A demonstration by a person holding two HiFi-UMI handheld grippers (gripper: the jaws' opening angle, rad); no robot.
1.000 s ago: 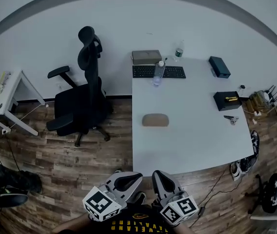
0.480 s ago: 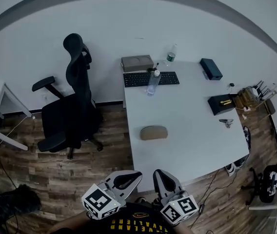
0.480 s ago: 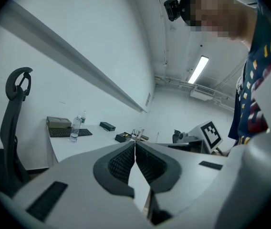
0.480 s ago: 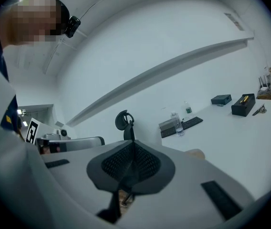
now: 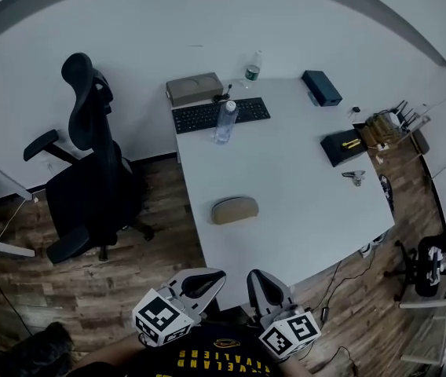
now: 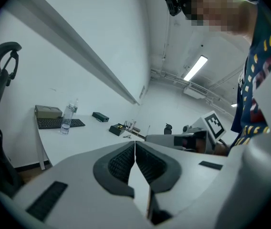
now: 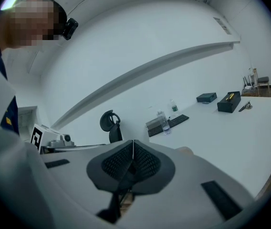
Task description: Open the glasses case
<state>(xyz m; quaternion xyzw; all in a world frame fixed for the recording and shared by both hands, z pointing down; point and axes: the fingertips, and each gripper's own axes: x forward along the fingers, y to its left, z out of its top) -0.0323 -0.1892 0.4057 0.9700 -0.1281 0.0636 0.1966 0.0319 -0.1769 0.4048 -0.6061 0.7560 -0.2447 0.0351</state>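
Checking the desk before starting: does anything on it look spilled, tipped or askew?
Nothing stands out. The tan oval glasses case lies flat and closed on the white desk; the clear plastic water bottle stands upright by the black keyboard.

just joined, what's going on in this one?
A person stands at the near edge of the white table with a gripper in each hand. The left gripper and the right gripper are both shut with nothing between the jaws, and both are held close to the body, short of the table. The tan glasses case lies closed on the table ahead of them, untouched. Opening it has not yet begun.
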